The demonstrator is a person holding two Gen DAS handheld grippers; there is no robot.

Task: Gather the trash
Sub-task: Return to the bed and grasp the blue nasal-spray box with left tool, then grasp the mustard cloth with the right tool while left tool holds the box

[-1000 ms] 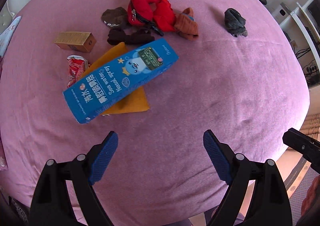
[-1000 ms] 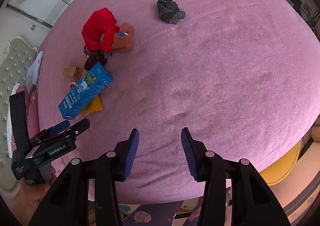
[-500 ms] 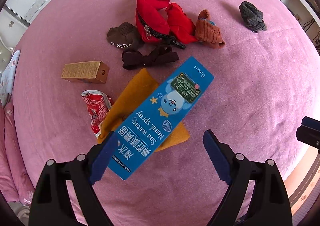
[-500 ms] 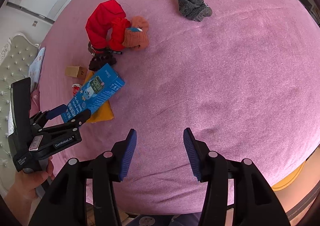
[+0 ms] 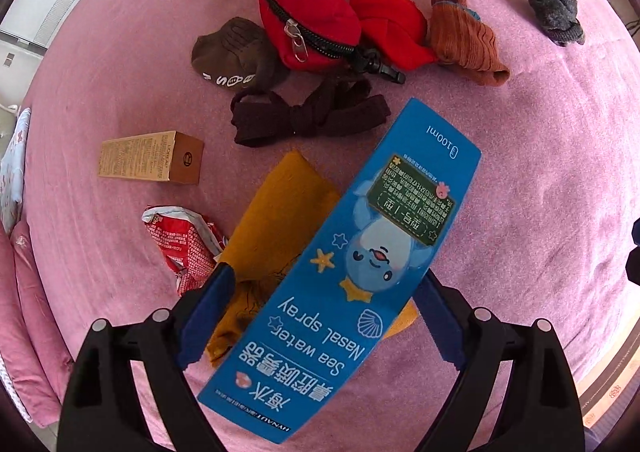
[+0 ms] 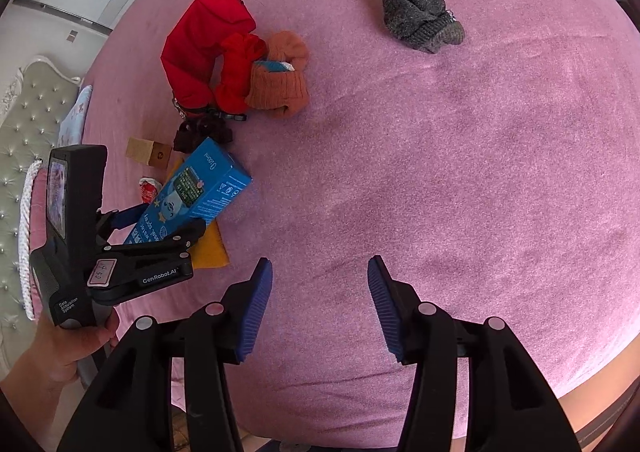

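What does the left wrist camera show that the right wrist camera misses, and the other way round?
Only the left wrist view shows the olive-brown knitted sock with white lettering. Only the right wrist view shows the person's hand holding the left gripper, plus the grey tufted headboard. Both show the blue nasal spray box between the left gripper's closing jaws, the small brown cardboard box and the grey woollen sock.

L gripper [image 5: 320,316] points straight down, jaws wide but closing. R gripper [image 6: 320,304] tilts downward, jaws half apart, empty. A hand [image 6: 68,348] grips L's handle.
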